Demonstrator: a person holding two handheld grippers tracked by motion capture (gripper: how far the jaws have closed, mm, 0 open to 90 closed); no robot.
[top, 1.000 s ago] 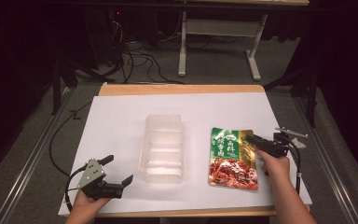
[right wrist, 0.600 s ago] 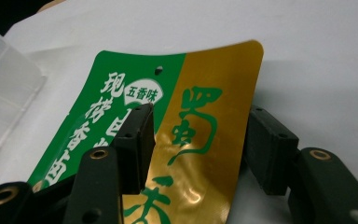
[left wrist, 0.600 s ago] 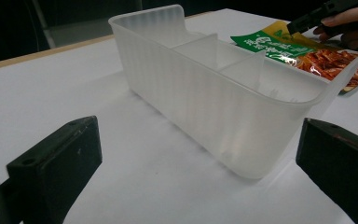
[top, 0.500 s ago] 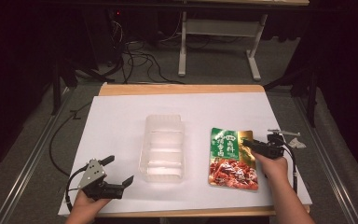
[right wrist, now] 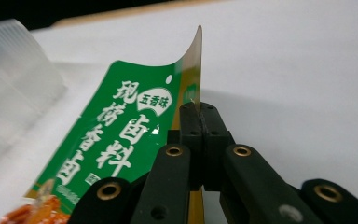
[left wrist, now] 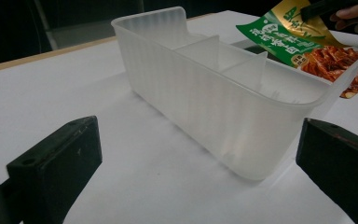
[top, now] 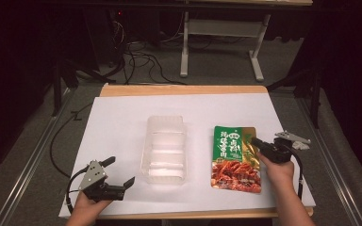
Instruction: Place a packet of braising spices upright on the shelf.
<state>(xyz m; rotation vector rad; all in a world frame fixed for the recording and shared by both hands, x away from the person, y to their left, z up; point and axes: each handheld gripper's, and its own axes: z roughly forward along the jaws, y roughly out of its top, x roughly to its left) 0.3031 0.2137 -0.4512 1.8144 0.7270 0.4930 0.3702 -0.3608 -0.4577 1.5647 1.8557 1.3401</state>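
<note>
A green and red food pouch lies on the white table right of a clear plastic divided tray. My right gripper has just been closing and is shut on the pouch's right edge near its top. In the right gripper view the jaws pinch that edge, and the pouch curls up from the table. The left gripper rests near the table's front left, open, nothing between its jaws. In the left gripper view the tray stands ahead of the wide-apart jaws, with the pouch behind it.
The white table sheet ends at a wooden edge at the back. Cables and a desk frame stand on the floor beyond. A cable trails off the table's left side.
My right gripper moved left onto the pouch's right edge and shut on it. The edge now lifts off the table. The left gripper has not moved.
</note>
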